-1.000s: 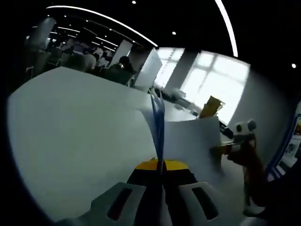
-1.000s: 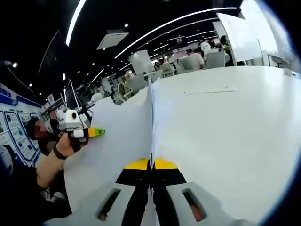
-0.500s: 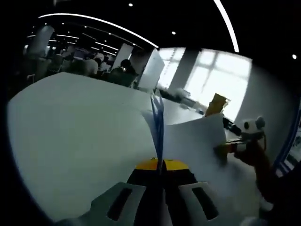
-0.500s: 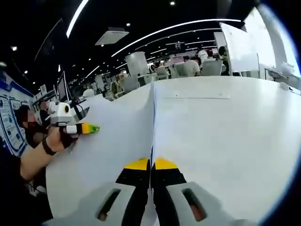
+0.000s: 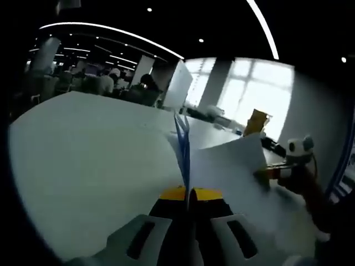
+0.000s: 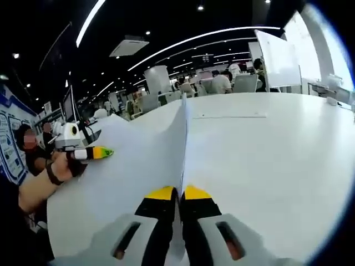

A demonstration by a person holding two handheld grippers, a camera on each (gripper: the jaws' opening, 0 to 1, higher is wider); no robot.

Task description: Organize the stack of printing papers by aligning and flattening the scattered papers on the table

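Both jaws clamped on papers [image 5: 222, 166], white table [image 6: 266, 149]

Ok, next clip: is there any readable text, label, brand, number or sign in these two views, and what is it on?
No text can be read in either view.
Blue-and-white wall poster at the left edge of the right gripper view: print on it, too small and blurred to read.
Sheets of paper clamped in both grippers: no print visible.
White table: no visible markings.
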